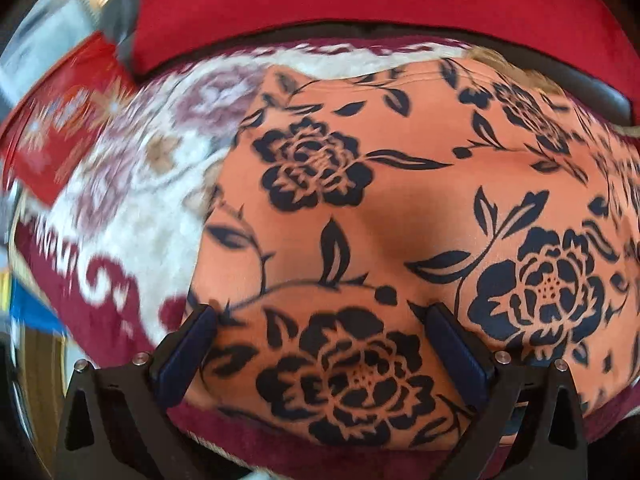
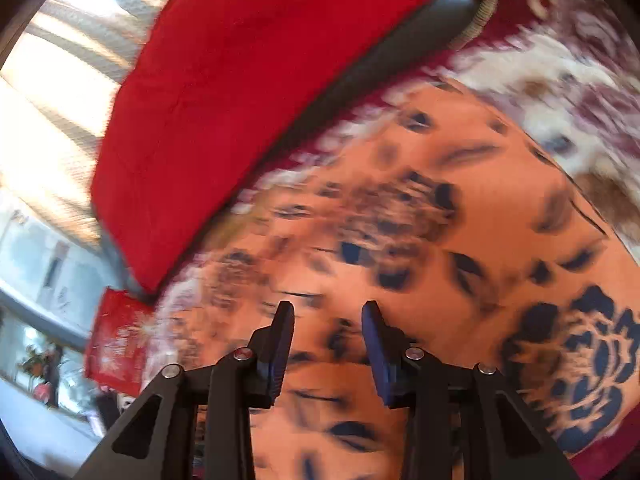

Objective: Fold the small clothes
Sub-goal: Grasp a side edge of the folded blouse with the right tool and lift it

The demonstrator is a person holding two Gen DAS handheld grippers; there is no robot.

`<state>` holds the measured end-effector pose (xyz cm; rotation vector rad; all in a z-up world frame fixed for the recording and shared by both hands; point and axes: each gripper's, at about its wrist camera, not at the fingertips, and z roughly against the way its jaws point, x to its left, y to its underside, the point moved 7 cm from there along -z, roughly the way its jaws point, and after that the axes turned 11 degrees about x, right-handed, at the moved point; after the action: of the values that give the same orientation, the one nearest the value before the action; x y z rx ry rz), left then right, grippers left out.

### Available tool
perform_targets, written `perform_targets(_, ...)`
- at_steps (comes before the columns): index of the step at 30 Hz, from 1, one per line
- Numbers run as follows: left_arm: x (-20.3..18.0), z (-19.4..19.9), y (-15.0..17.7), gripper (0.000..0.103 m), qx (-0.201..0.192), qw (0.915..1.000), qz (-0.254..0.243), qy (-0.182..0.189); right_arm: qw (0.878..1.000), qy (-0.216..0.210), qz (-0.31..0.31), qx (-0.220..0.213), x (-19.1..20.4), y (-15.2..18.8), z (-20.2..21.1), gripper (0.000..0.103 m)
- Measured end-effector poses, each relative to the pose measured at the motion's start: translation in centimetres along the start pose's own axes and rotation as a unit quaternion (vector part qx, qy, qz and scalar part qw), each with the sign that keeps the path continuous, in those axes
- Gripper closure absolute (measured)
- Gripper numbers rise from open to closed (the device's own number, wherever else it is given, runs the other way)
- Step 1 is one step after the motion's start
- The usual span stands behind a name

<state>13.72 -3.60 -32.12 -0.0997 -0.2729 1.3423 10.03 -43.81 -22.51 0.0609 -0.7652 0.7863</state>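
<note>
The orange cloth (image 1: 400,208) printed with dark blue-black flowers lies spread on a patterned rug (image 1: 132,200) of cream and maroon, its top edge near the rug's far border. A soft ridge runs across the middle of the cloth, and its near edge curls over the maroon band of the rug.

The left tongs (image 1: 320,320) stand wide apart low over the near part of the cloth, one blue pad on each side of a large printed flower, holding nothing. The right tongs (image 2: 328,316) are also apart, with a narrower gap, above the same cloth (image 2: 460,240); that view is blurred, so whether the tips touch the fabric cannot be told.

Beyond the cloth, past the far edge of the rug (image 2: 560,52), sits a plain red cushion (image 1: 360,12) on a dark base. To the left of the cloth, at the rug's corner, lies a red box (image 1: 60,120) with white star-like marks.
</note>
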Motion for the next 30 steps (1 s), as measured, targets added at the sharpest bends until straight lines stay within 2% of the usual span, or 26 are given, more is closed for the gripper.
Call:
perform_targets(1,0.4,-0.3,-0.5,0.0,-0.003,1.0,-0.002,0.008,0.999,-0.034,-0.017,0.001,-0.8,0.3,0.3,0.069)
perform_targets(4,0.9,-0.1,-0.8,0.0,0.028,0.9985,-0.002,0.047,0.997,-0.073,-0.037,-0.01,-1.8,1.2,3.7,0.065)
perform_targets(6,1.7,0.4,-1.6,0.0,0.026,0.9985,-0.006,0.047,0.993,-0.1,-0.045,-0.031,-2.6,1.7,6.8,0.065)
perform_targets(8,2.3,2.7,-2.4,0.0,-0.025,0.9986,0.002,0.047,0.987,-0.125,-0.083,-0.051,-4.4,2.4,9.2,0.065)
perform_targets(10,2.7,5.1,-3.0,0.0,-0.076,0.9954,0.008,0.057,0.976,-0.168,-0.125,-0.067,-6.1,3.1,11.0,0.065)
perform_targets(13,3.0,5.6,-3.0,0.0,-0.085,0.9951,0.011,0.05,0.961,-0.21,-0.165,-0.072,-7.8,4.6,11.6,0.065)
perform_targets(17,2.4,3.2,-0.8,0.0,-0.049,0.9979,0.009,0.04,0.958,-0.195,-0.199,-0.064,-9.9,5.9,10.1,0.065)
perform_targets(20,3.0,0.8,0.6,0.0,-0.015,0.9986,0.026,0.044,0.95,-0.198,-0.234,-0.054,-11.4,6.7,8.7,0.065)
perform_targets(23,3.1,0.6,0.9,0.0,-0.018,0.998,0.033,0.051,0.952,-0.188,-0.235,-0.058,-11.6,6.4,8.2,0.065)
perform_targets(27,2.7,0.7,0.6,0.0,-0.012,0.999,0.017,0.04,0.943,-0.201,-0.257,-0.06,-12.1,7.1,8.8,0.064)
perform_targets(28,2.6,1.1,0.6,0.0,-0.011,0.9988,0.018,0.044,0.943,-0.197,-0.259,-0.067,-12.4,7.3,9.3,0.059)
perform_targets(29,2.7,1.2,0.5,0.0,-0.012,0.9985,0.021,0.048,0.944,-0.191,-0.261,-0.071,-12.7,7.6,9.7,0.041)
perform_targets(30,2.9,1.4,0.3,0.0,-0.013,0.998,0.028,0.055,0.943,-0.18,-0.266,-0.082,-13.2,7.8,10.1,0.035)
